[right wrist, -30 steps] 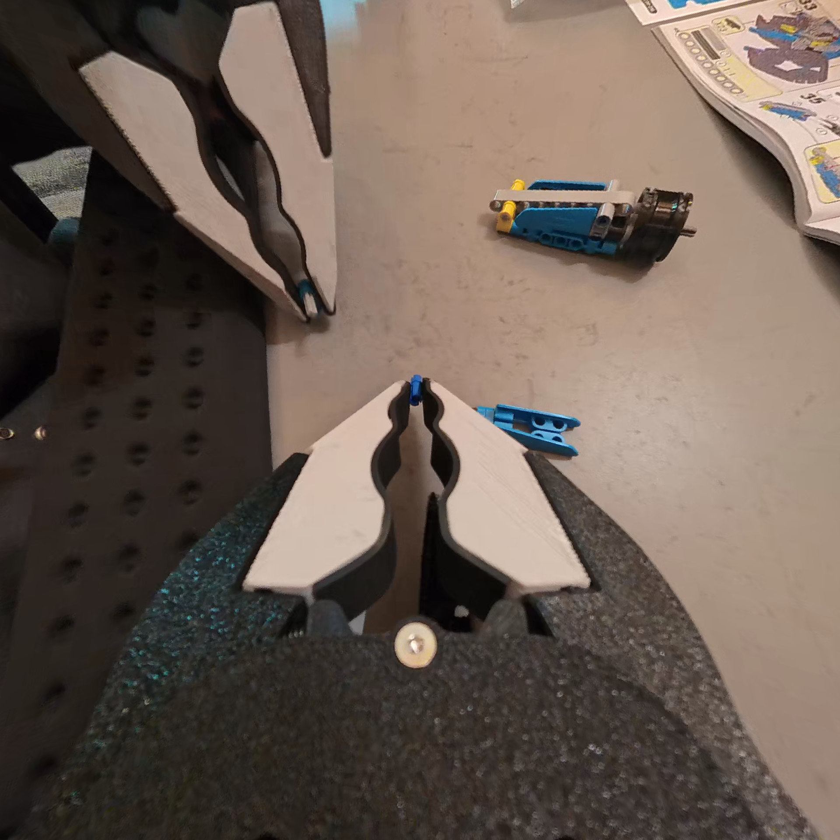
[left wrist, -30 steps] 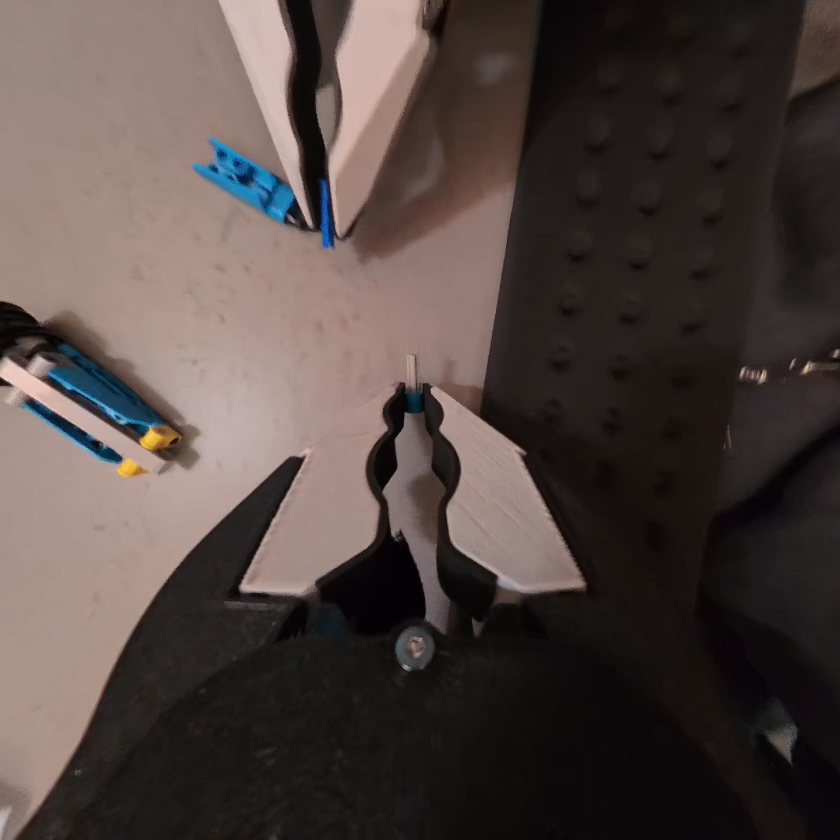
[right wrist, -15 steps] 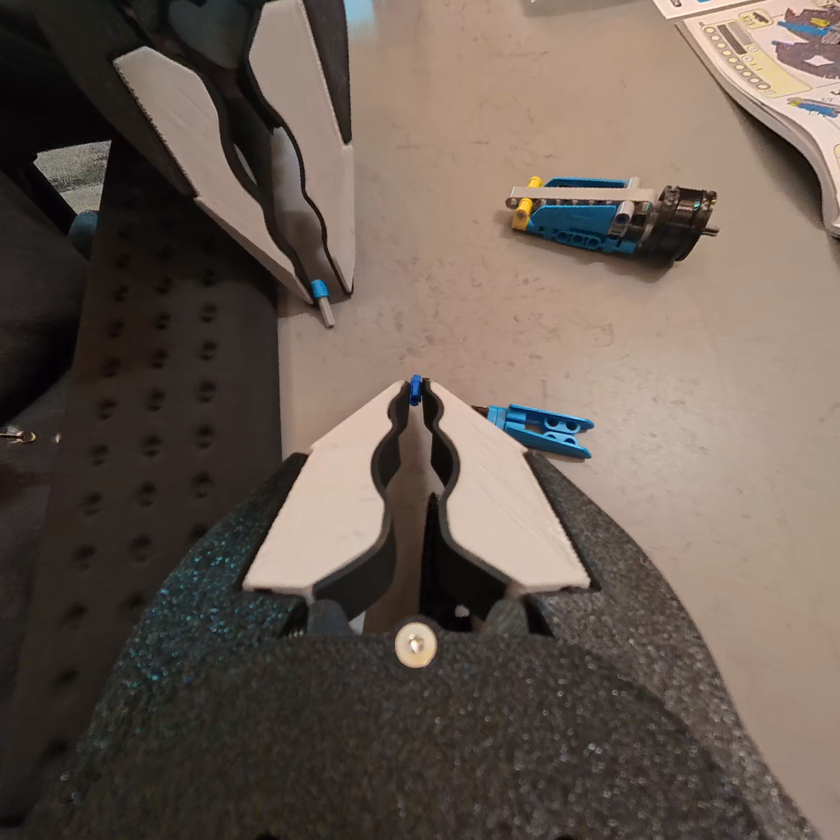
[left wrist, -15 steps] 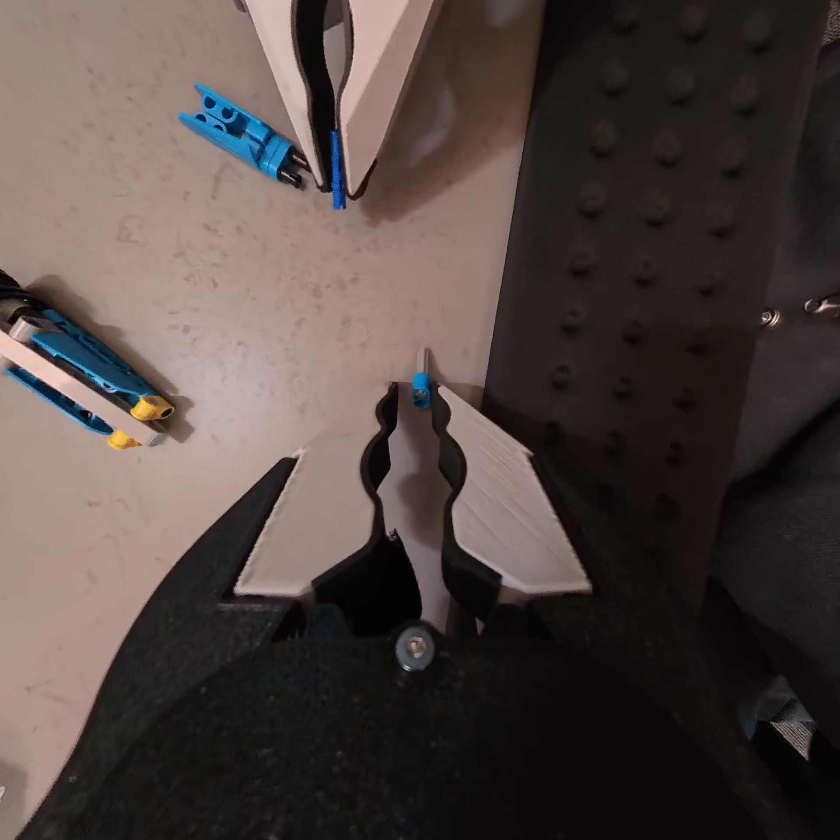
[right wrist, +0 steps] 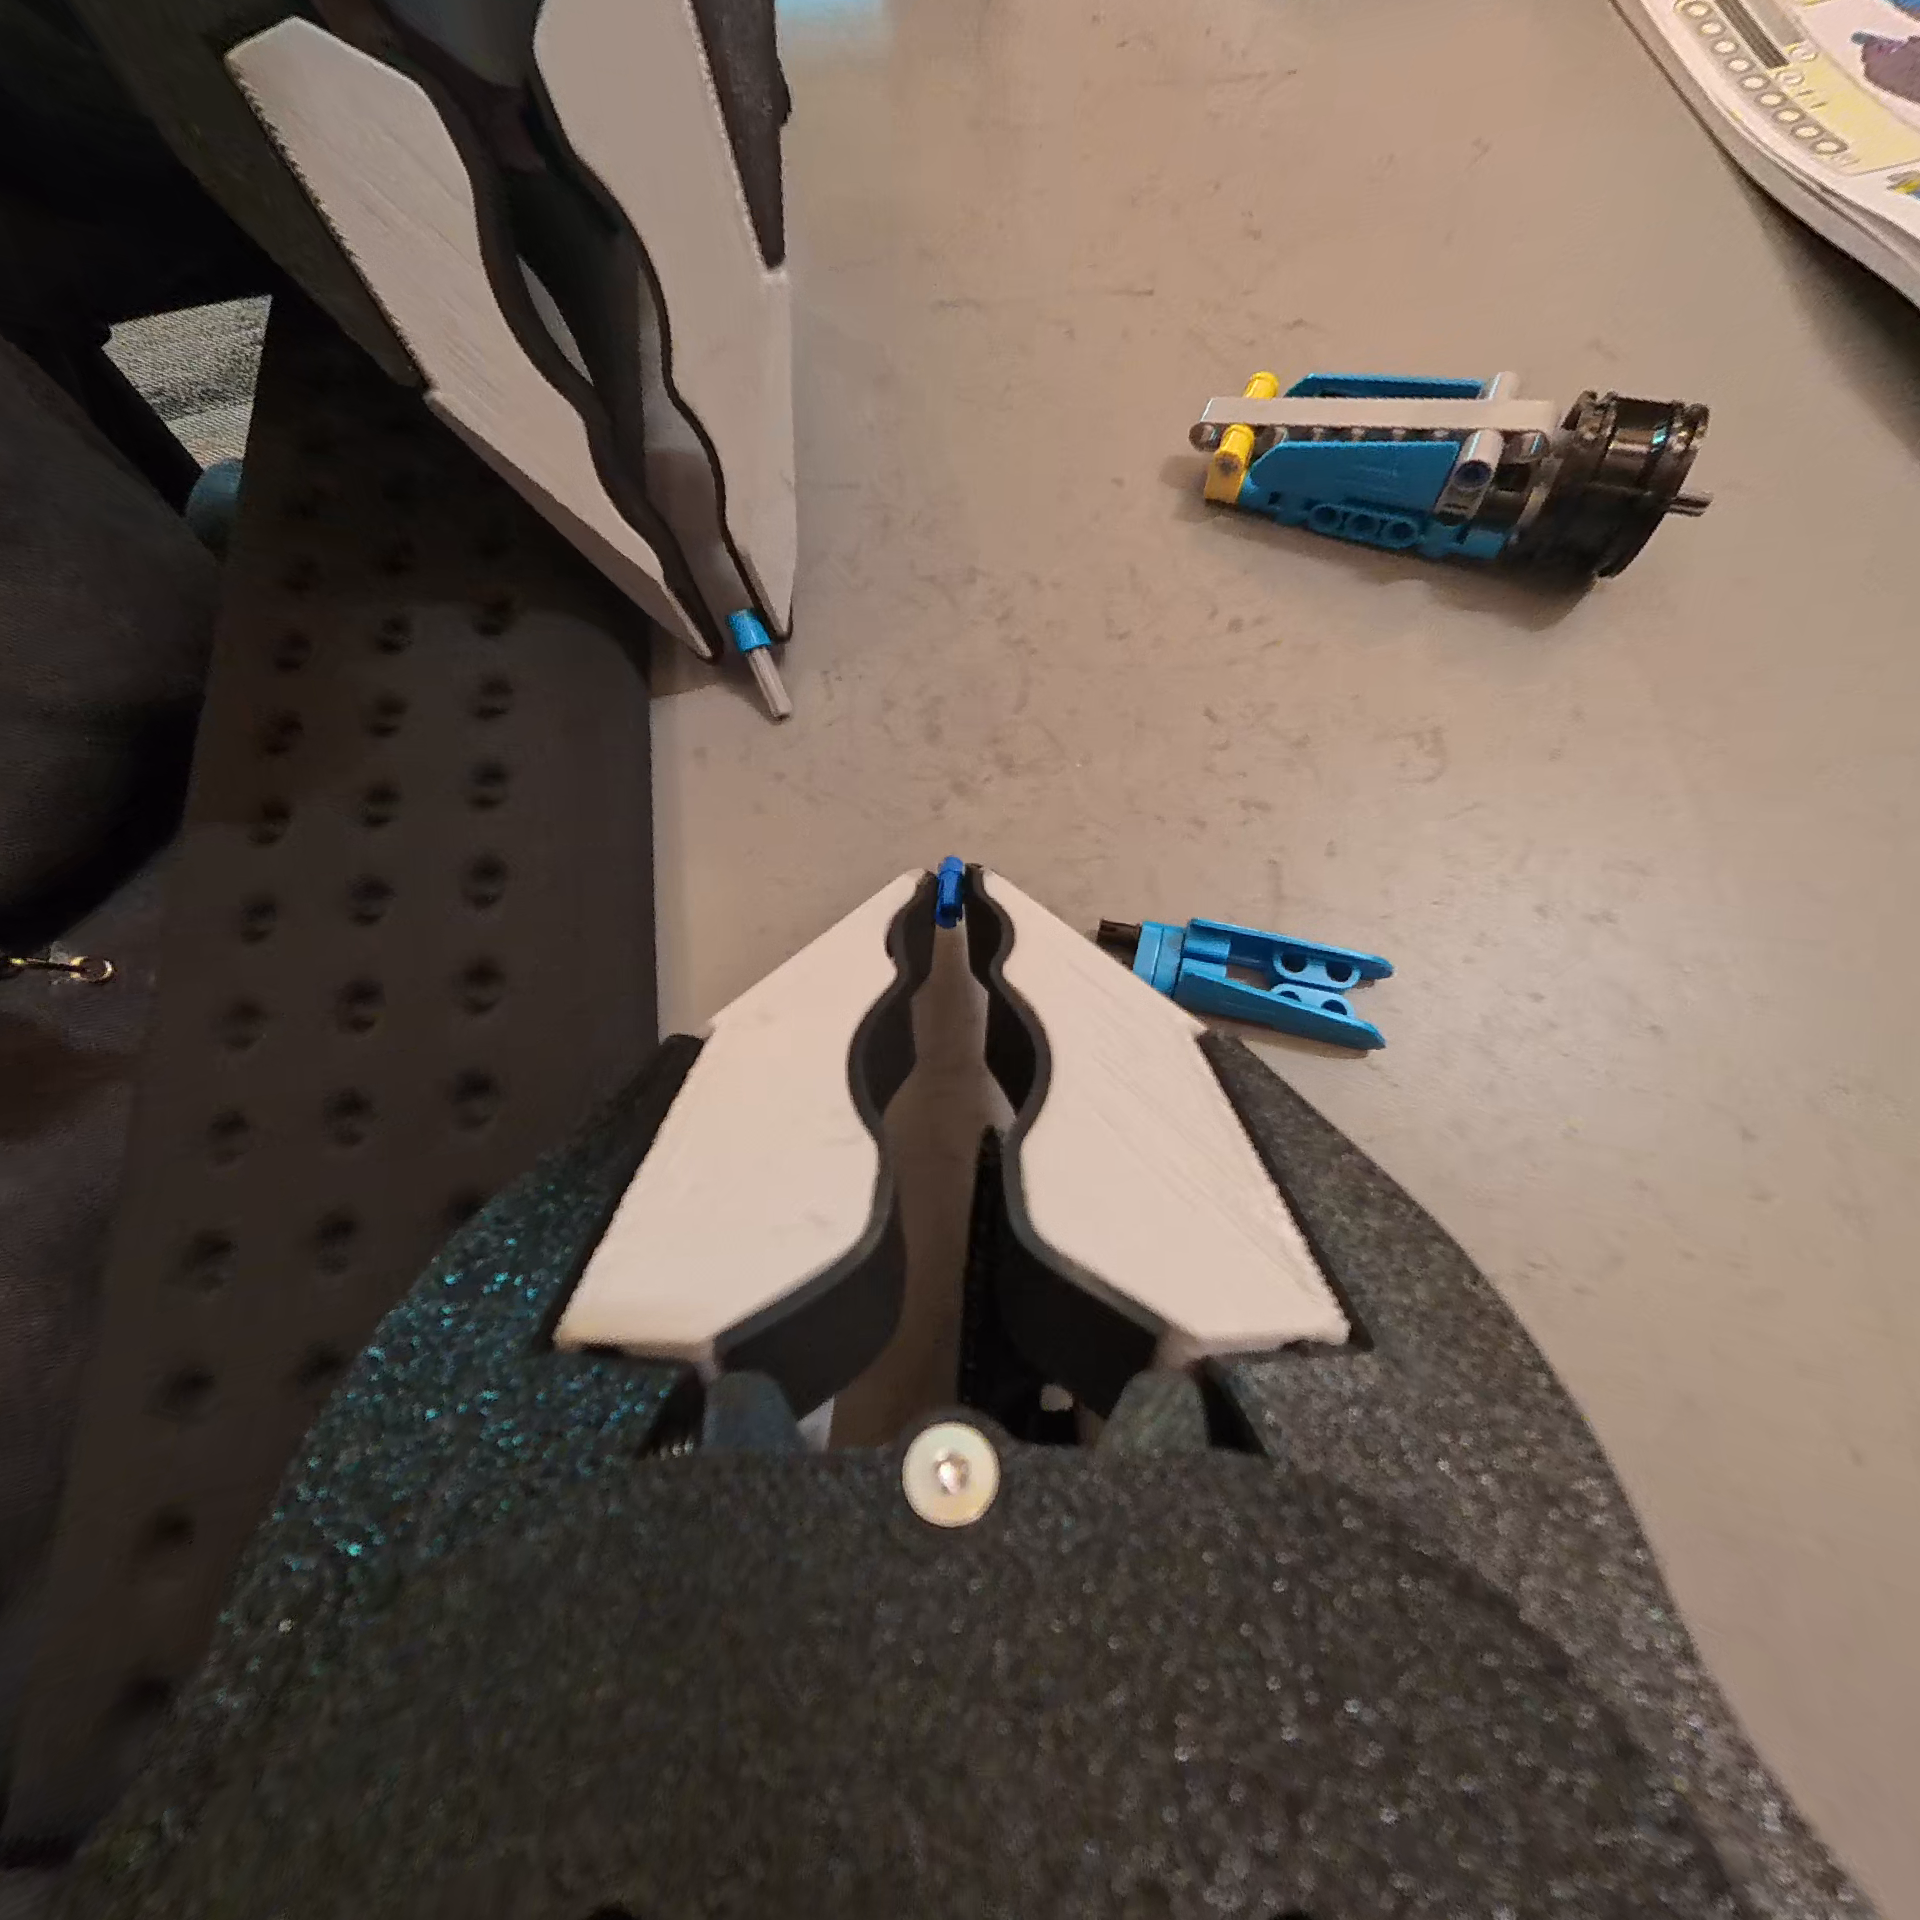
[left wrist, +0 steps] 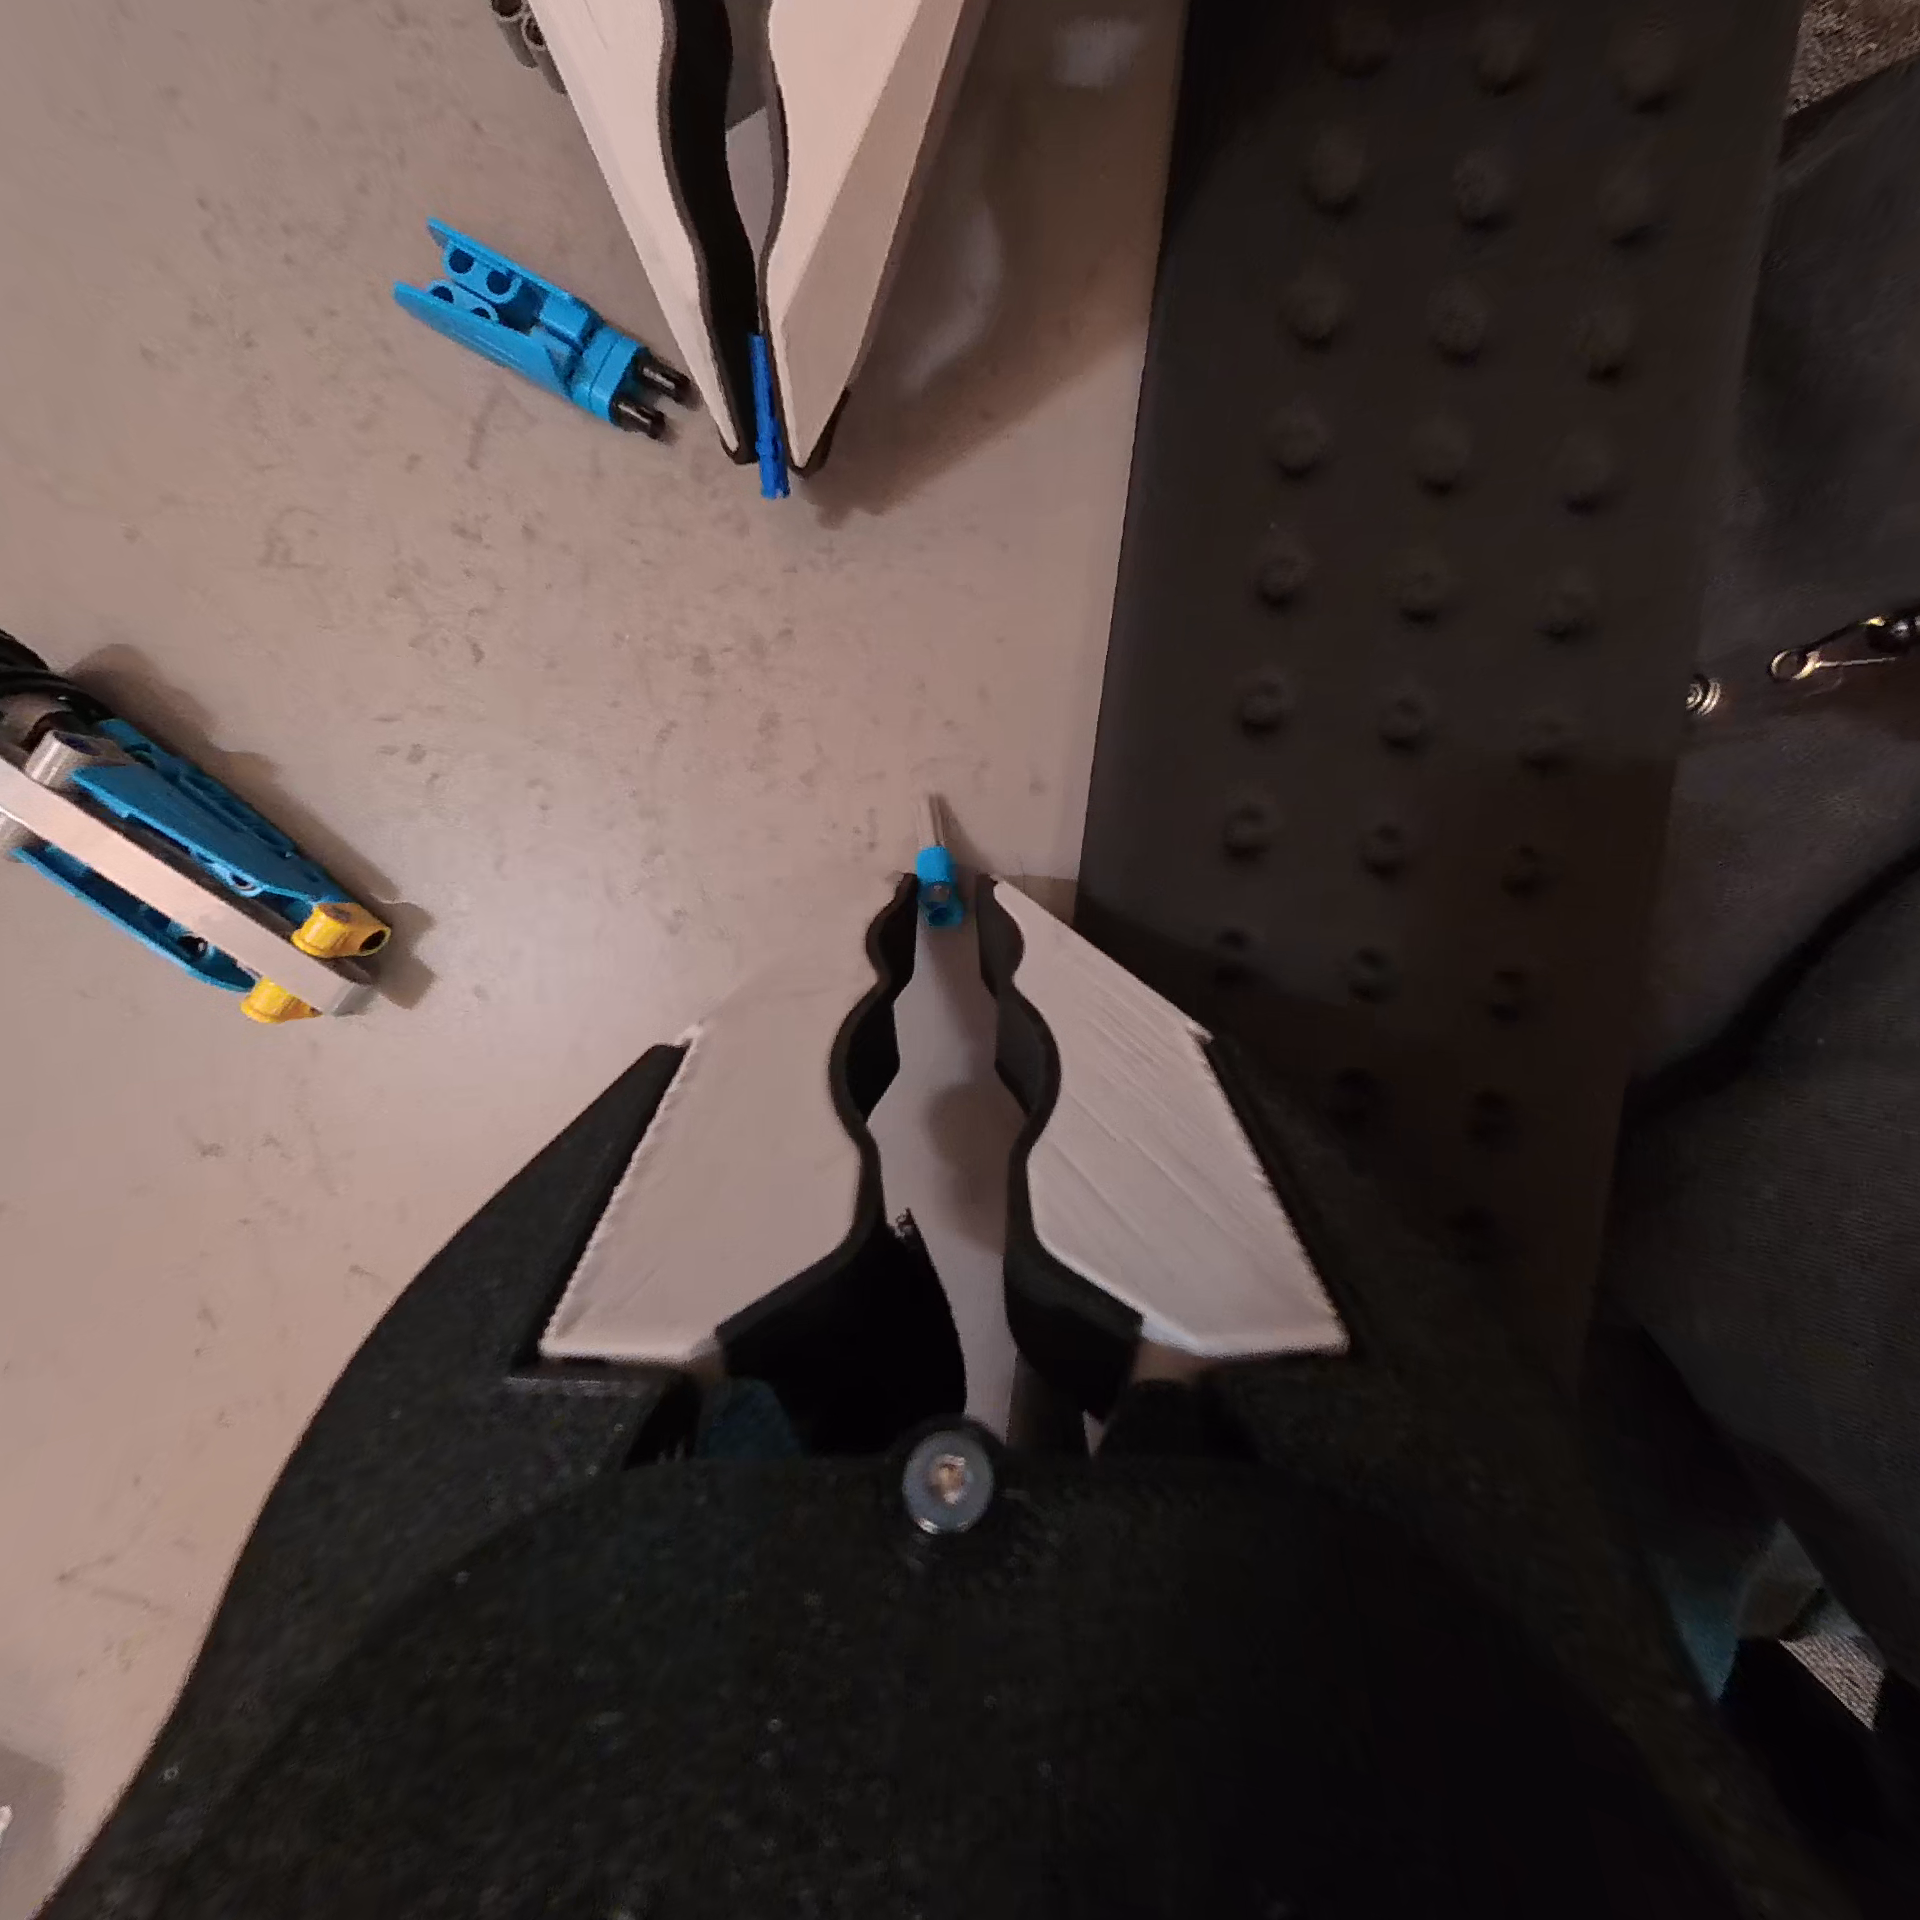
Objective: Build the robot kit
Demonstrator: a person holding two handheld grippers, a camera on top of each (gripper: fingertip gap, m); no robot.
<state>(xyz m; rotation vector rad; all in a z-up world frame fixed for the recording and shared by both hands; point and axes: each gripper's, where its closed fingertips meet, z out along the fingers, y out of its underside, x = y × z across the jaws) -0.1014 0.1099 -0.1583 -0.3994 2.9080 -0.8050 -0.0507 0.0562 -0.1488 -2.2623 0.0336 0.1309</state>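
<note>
My left gripper holds a small light-blue bush on a short grey axle between its fingertips, just above the grey table near its edge. The axle points out and down, as the right wrist view shows. My right gripper is shut on a small dark-blue pin that sticks out of its tips. It faces the left gripper across a short gap and also shows in the left wrist view. A light-blue forked piece with black pins lies right beside the right gripper.
A blue, grey and yellow brick assembly with a black round end lies farther out on the table. An open instruction booklet is at the far corner. A black dimpled strip runs along the table edge, with dark fabric beyond it.
The left gripper's jaws have eased slightly apart. The bush and axle have turned in them, so the axle now sticks out. Both grippers have shifted only a little.
</note>
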